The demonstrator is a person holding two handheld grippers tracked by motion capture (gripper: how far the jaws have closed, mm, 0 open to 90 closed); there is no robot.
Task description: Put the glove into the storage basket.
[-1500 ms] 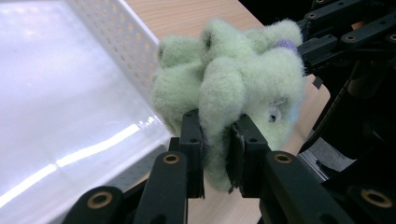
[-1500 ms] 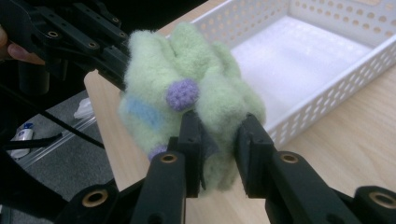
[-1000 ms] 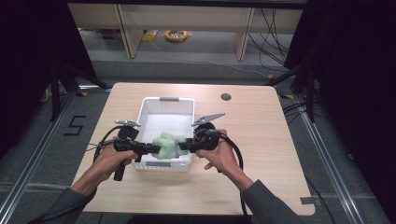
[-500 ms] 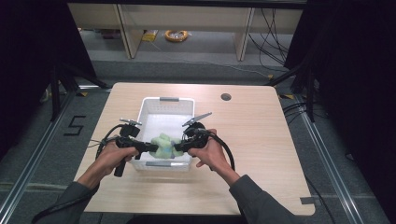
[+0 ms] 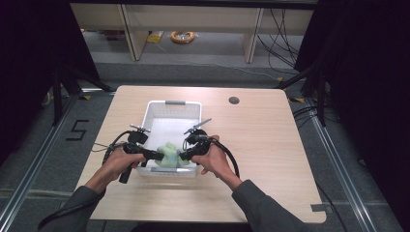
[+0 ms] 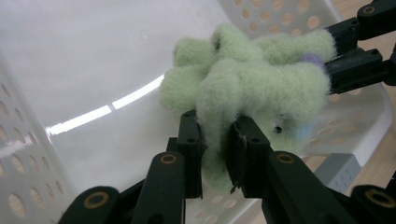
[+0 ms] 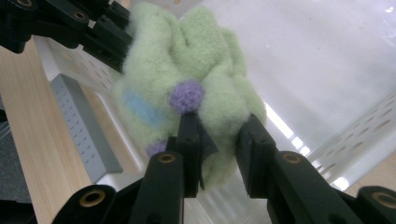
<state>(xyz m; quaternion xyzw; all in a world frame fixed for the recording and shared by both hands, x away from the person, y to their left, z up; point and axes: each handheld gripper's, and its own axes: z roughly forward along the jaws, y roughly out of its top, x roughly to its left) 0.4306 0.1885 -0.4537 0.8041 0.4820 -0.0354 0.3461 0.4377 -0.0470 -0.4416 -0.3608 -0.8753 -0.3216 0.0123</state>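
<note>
Both grippers pinch one green plush toy (image 5: 168, 154) over the white basket (image 5: 167, 110).

Left gripper (image 6: 215, 140) and right gripper (image 7: 217, 135) jaws each clamp fuzzy folds; pulling apart could tear the toy or slip a thin grip.

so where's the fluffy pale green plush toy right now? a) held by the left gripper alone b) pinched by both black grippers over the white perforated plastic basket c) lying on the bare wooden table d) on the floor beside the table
b: the left gripper and the right gripper each clamp a fold of the fluffy pale green plush toy above the white perforated plastic basket.
</note>
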